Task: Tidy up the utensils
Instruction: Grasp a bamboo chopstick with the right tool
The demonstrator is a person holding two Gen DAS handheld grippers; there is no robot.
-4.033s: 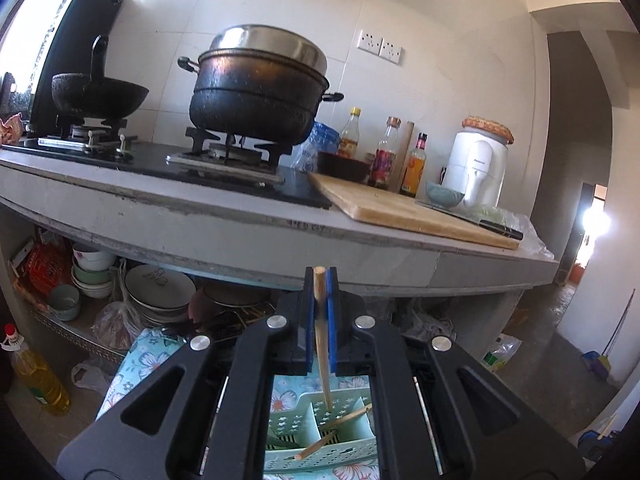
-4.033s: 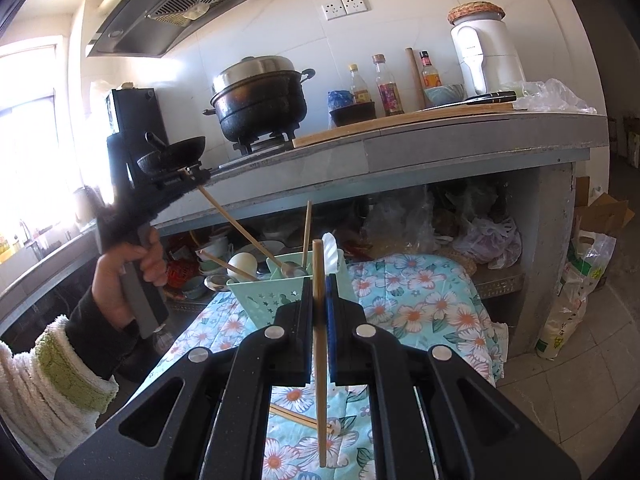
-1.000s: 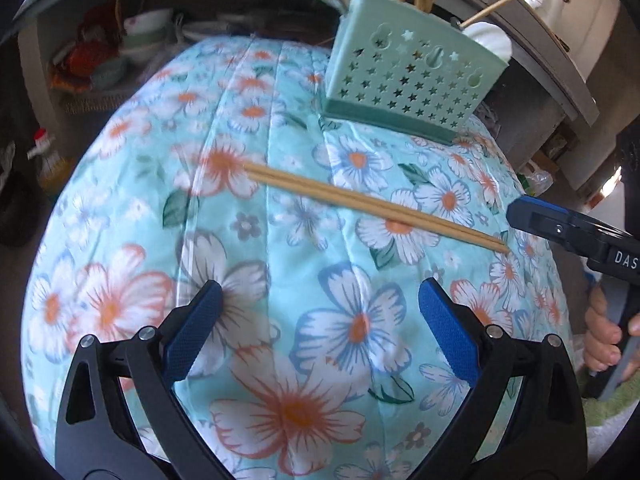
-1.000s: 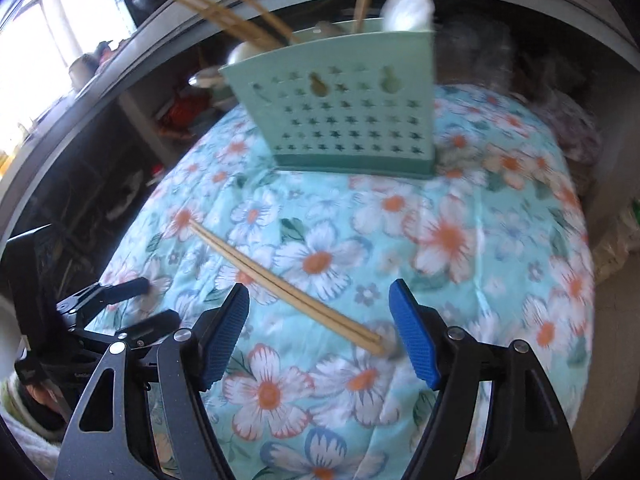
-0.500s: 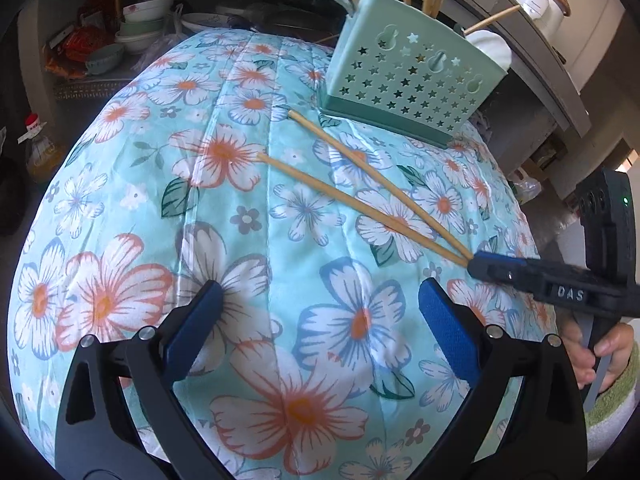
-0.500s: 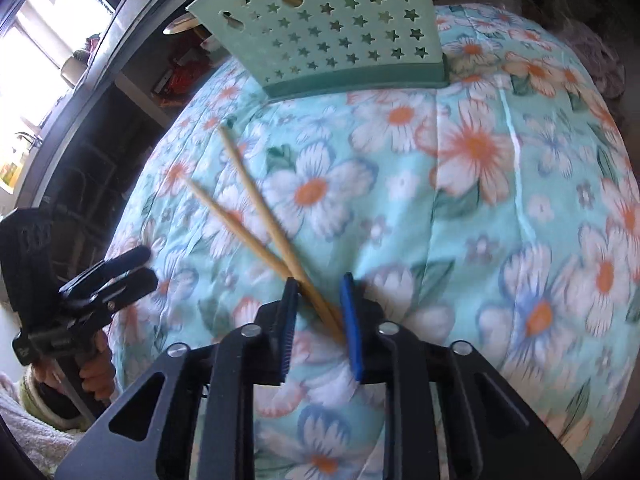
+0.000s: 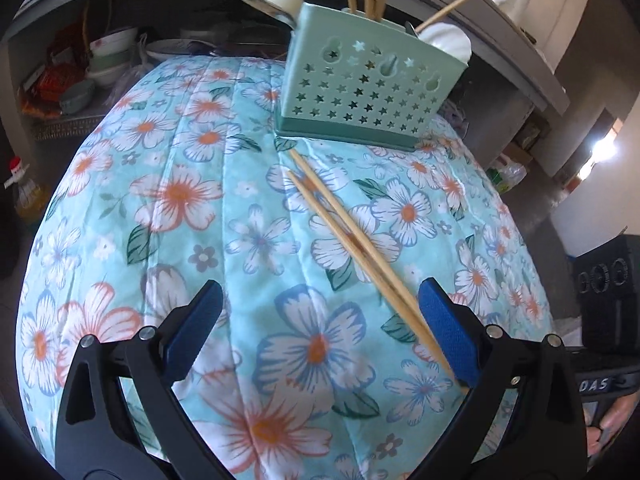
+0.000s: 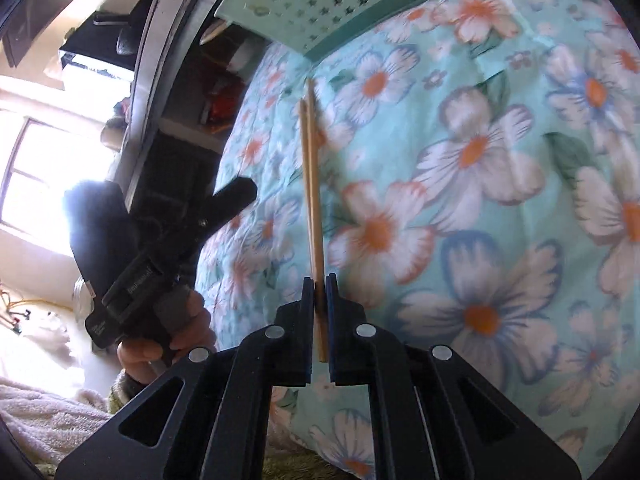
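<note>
Kitchen, floral cloth (image 7: 248, 208) over a low tabletop in front of the counter shelves. Right gripper (image 8: 319, 280): jaws have just been closing and are now clamped on the near ends of both chopsticks (image 8: 312, 184), the pair pinched side by side between the blue pads, tips splayed slightly at the far end. Left gripper (image 7: 316, 320): jaws wide apart, holding nothing, hovering over the cloth with the chopsticks running diagonally past its right pad. From there the sticks reach up the cloth, tips just short of the base of the green caddy (image 7: 368, 92), which stands upright at the far edge with other chopsticks, a spoon bowl and a white ladle already poking out. Step in hand, as I read it: lift the pair and drop it in the caddy. Grip is far out at one end, so expect the long free length to droop or scissor; lift slowly and roll the wrist until the tips point down before going over the rim. Aim at the compartment that already has chopsticks, not the spoon side. Caddy looks light and the cloth soft, so a side knock could tip it; the free left gripper could steady its wall if needed. Release only once the tips are inside.
</note>
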